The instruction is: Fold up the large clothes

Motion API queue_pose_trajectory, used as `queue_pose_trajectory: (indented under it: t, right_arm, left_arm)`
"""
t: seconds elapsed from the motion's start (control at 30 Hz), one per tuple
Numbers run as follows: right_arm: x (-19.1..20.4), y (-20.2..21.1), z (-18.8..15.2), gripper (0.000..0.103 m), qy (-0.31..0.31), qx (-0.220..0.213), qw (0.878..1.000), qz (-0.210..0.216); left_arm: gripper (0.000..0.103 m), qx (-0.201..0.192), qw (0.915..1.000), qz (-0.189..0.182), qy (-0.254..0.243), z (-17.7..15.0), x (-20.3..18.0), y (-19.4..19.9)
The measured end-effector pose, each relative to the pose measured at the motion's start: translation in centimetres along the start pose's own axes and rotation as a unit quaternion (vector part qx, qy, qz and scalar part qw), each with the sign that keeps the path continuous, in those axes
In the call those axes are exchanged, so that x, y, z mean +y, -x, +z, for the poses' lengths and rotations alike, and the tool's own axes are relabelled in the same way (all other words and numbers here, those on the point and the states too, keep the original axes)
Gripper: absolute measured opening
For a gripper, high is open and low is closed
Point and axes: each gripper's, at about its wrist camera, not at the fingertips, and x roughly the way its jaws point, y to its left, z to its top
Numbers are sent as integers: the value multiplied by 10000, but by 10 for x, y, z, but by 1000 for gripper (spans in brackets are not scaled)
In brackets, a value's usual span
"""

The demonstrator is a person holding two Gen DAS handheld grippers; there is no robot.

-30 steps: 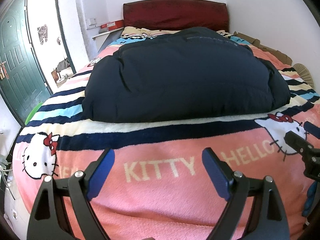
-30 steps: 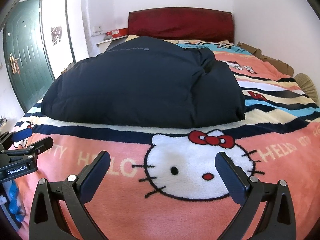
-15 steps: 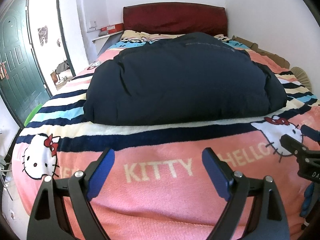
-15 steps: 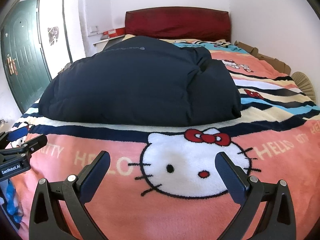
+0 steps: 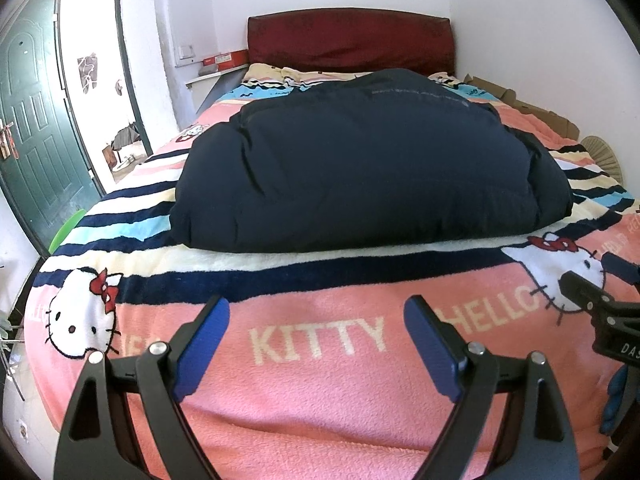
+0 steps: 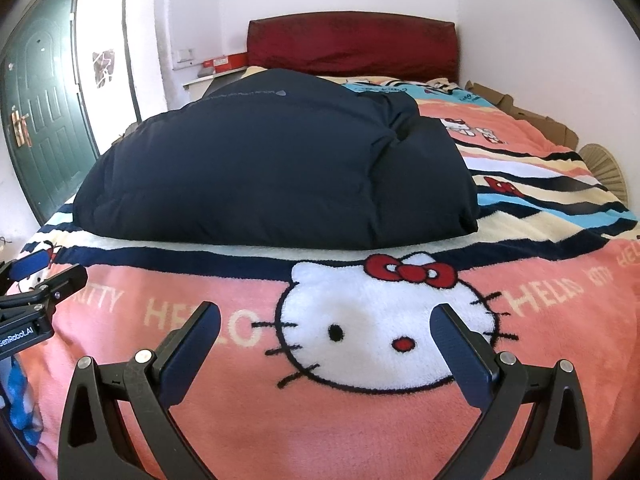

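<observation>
Left wrist view — navy jacket (image 5: 368,160) ahead, apart from tool (image 5: 316,344).

The puffy garment (image 5: 360,160) lying on the bed is a plain dark navy, unpatterned apart from its quilt seams. The blanket (image 5: 320,380) under it is salmon pink near the cameras, with cream "HELLO KITTY" lettering and white cat faces wearing red bows; farther back it runs in navy, cream and sky-blue stripes. The headboard (image 5: 350,42) is deep maroon. The door (image 6: 40,120) is dark green, and the walls are white. Both tongs (image 5: 316,320) (image 6: 326,328) are black with blue pads (image 5: 202,350).
</observation>
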Motion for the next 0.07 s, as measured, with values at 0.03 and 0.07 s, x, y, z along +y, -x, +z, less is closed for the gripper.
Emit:
queue_pose_trajectory:
  t: [0.03,0.07]
  right_arm:
    - [0,0,0,103,-3,0,10000,-2]
    - [0,0,0,103,-6,0,10000,-4]
  left_arm:
    - [89,5,10000,-1,3,0,0,0]
    - [89,4,10000,0,4,0,0,0]
